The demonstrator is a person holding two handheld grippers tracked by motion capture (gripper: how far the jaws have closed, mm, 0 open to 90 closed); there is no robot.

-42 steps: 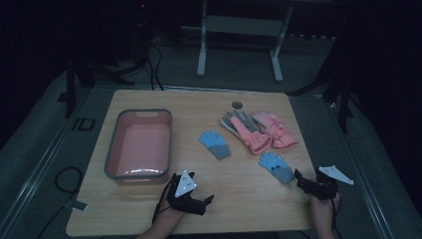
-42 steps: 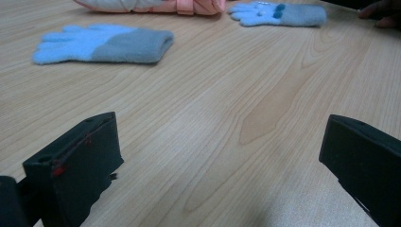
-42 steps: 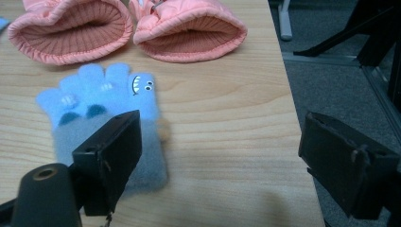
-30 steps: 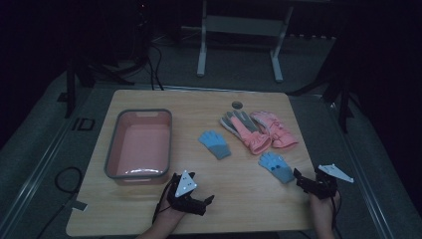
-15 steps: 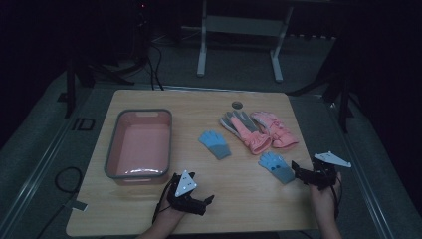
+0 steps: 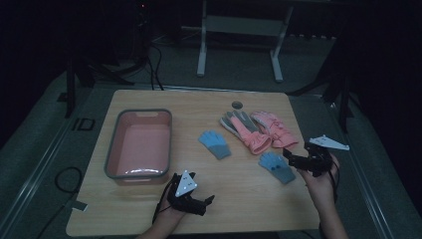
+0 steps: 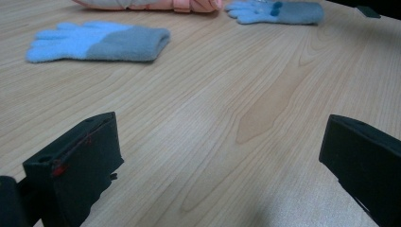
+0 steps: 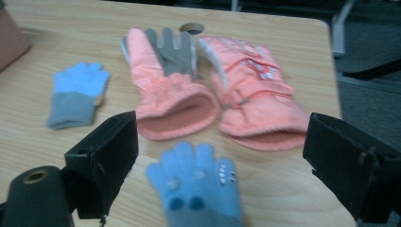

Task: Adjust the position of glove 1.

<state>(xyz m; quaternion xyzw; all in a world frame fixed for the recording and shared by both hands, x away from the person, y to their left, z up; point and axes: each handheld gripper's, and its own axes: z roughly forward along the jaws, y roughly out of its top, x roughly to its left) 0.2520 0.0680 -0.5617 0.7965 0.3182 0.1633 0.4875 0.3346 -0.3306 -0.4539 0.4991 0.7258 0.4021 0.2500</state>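
Partly cut off at the bottom of the right gripper view, the dotted blue glove lay blurred between that claw's wide-spread jaws, its cuff out of frame, nothing gripped. From above, the right gripper hovered just beside this glove near the table's right edge. The left gripper sat low at the near edge, jaws also wide apart and empty. Counted: two blue gloves, the plain one mid-table; two pink gloves touching side by side; one pink bin at the left. A small round mark beyond the pink pair was too dim to identify.
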